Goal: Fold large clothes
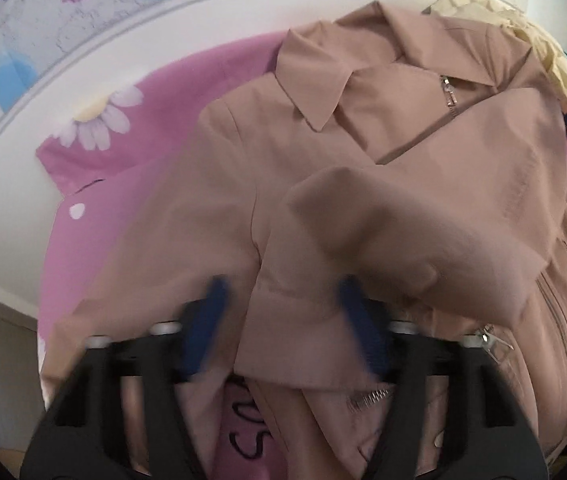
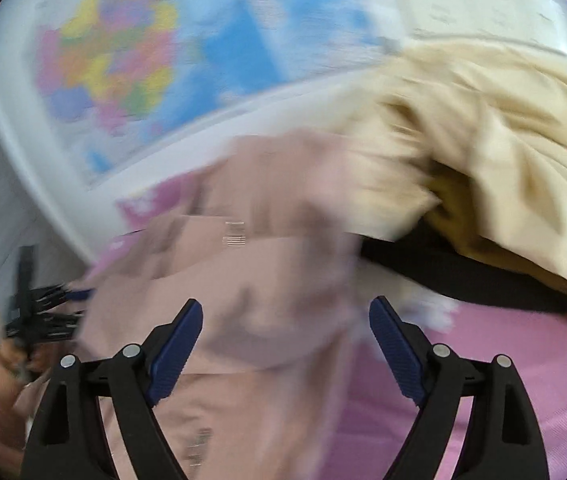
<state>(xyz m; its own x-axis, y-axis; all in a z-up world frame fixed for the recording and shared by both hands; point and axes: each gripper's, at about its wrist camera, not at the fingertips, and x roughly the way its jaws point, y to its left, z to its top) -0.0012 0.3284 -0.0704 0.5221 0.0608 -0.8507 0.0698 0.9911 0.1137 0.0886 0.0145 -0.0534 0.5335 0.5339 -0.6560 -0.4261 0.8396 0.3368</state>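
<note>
Jaws of both grippers, left [image 1: 281, 312] and right [image 2: 285, 344], gape over jacket [image 1: 363, 184]; lettering unreadable.

Jacket [image 1: 363, 184] on bedsheet [image 1: 131, 152]; clothes pile [image 2: 483, 152] seemingly behind it.

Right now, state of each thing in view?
Left hand-held gripper: open, fingers either side of a jacket fold.
Right hand-held gripper: open, holding nothing.
Dusty-pink jacket: collar-up on the pink sheet, sleeve folded across the front, neck zipper partly open.
Cream garment: crumpled, unfolded.
</note>
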